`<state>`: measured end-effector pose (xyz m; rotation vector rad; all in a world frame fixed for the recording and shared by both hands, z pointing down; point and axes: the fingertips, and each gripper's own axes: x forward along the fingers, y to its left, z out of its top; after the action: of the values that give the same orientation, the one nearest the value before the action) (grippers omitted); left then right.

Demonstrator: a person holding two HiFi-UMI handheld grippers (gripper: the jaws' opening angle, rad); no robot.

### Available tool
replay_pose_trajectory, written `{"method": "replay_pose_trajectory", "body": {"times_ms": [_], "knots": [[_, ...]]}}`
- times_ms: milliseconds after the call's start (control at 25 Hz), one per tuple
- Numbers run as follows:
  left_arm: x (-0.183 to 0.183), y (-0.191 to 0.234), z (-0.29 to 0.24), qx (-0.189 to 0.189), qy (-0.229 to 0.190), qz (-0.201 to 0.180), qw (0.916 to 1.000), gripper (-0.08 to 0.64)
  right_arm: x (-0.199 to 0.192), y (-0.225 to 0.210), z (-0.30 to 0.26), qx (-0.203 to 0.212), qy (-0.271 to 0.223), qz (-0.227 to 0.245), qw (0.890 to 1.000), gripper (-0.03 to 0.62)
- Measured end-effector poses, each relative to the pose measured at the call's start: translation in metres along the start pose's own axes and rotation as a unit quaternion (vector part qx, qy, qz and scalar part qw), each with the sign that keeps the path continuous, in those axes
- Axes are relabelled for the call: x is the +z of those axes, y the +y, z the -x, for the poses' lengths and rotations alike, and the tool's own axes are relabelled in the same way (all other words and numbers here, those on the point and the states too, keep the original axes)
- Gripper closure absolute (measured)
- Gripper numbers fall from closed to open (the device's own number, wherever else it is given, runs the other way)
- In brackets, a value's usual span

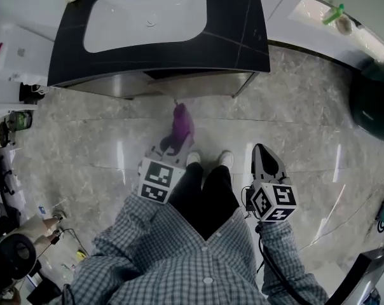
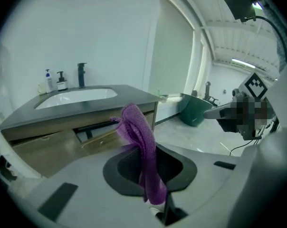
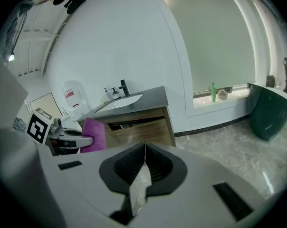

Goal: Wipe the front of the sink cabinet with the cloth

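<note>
The sink cabinet [image 1: 160, 84] has a dark top, a white basin and a wooden front [image 2: 48, 144], and stands ahead of me across the stone floor. One of its drawers [image 3: 141, 129] looks slightly ajar. My left gripper [image 1: 173, 148] is shut on a purple cloth [image 1: 181, 127], which sticks up from between the jaws [image 2: 136, 125]. It hangs in the air well short of the cabinet front. Further right, my right gripper [image 1: 260, 150] is shut with nothing in it [image 3: 145, 148]. The purple cloth [image 3: 93, 134] also shows at the left of the right gripper view.
A dark green tub [image 1: 370, 103] stands on the floor to the right, with a green bottle [image 1: 334, 13] on the sill behind it. A black faucet [image 2: 81, 74] and soap bottles [image 2: 49, 80] sit on the counter. Equipment [image 1: 14, 253] clutters the left side. My shoes [image 1: 208, 159] are below the grippers.
</note>
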<state>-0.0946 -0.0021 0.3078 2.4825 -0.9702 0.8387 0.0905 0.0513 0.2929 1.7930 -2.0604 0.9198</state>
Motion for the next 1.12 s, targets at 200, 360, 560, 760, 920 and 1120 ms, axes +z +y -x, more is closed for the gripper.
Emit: {"method": "replay_pose_trajectory", "body": {"times_ms": [200,360,560,760,920,1120], "knots": [[-0.015,0.012,0.060,0.008,-0.013,0.017,0.9997,0.506,0.009,0.034,0.017,-0.012,-0.022,0.003,1.000,0.574],[-0.027,0.014,0.092,0.017,-0.024,0.041,0.9987,0.506,0.016,0.062,0.028,0.005,-0.033,0.029,0.999,0.574],[-0.040,0.009,0.130,0.054,-0.044,0.076,0.9947,0.506,0.019,0.088,0.046,0.040,-0.042,0.062,0.996,0.574],[-0.053,-0.015,0.153,0.074,-0.061,0.091,0.9912,0.506,0.003,0.088,0.073,0.061,-0.037,0.076,0.995,0.574],[-0.070,-0.045,0.175,0.096,-0.075,0.115,0.9858,0.506,-0.020,0.083,0.104,0.078,-0.033,0.083,0.993,0.574],[-0.097,-0.082,0.193,0.120,-0.088,0.132,0.9800,0.506,-0.047,0.080,0.146,0.101,-0.039,0.084,0.991,0.574]]}}
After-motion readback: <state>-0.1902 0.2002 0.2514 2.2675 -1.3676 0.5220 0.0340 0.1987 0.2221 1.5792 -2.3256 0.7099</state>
